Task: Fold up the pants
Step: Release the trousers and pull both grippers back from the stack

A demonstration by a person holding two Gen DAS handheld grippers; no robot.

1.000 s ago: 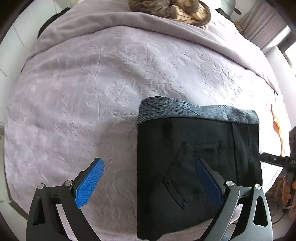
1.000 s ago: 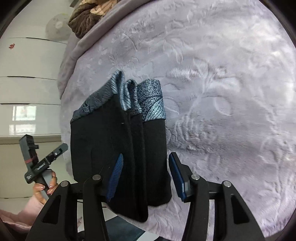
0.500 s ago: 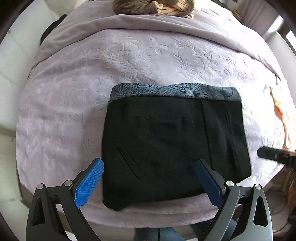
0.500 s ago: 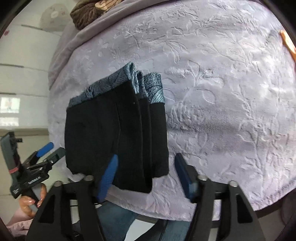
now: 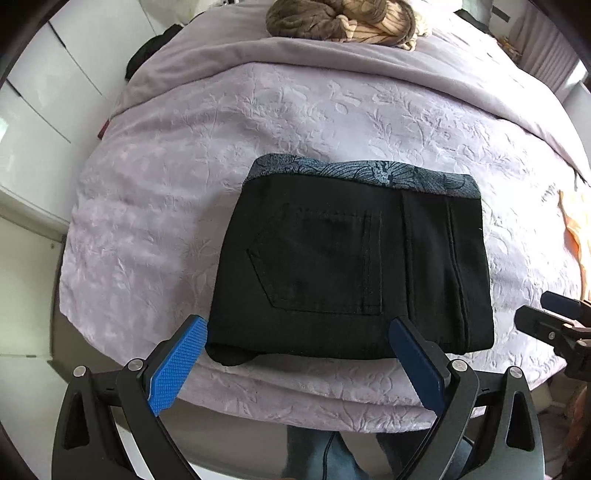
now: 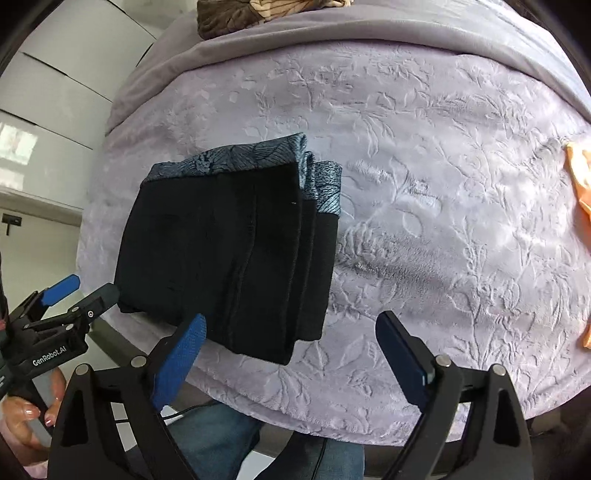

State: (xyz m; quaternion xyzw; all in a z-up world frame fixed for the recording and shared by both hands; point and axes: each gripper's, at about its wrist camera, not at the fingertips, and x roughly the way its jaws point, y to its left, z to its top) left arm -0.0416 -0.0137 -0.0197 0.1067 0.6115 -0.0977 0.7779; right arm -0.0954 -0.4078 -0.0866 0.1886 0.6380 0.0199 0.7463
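Note:
The black pants [image 5: 351, 273] lie folded into a compact rectangle on the lilac bedspread [image 5: 295, 122], back pocket up, with a blue-grey patterned waistband along the far edge. In the right wrist view the pants [image 6: 229, 258] show stacked layers at their right side. My left gripper [image 5: 299, 354] is open and empty, held just short of the pants' near edge. My right gripper [image 6: 291, 343] is open and empty, near the pants' near right corner. The left gripper also shows in the right wrist view [image 6: 62, 299], and the right gripper in the left wrist view [image 5: 554, 317].
A brown and tan bundle of cloth [image 5: 343, 22] lies at the bed's far end on a grey blanket. An orange cloth [image 6: 580, 173] lies at the bed's right edge. White cabinets [image 5: 44, 92] stand on the left. The person's jeans [image 6: 221, 439] show below the bed's near edge.
Both grippers have drawn back from the pants toward the bed's near edge. The pants now lie flat and untouched; more of the bed shows in both views.

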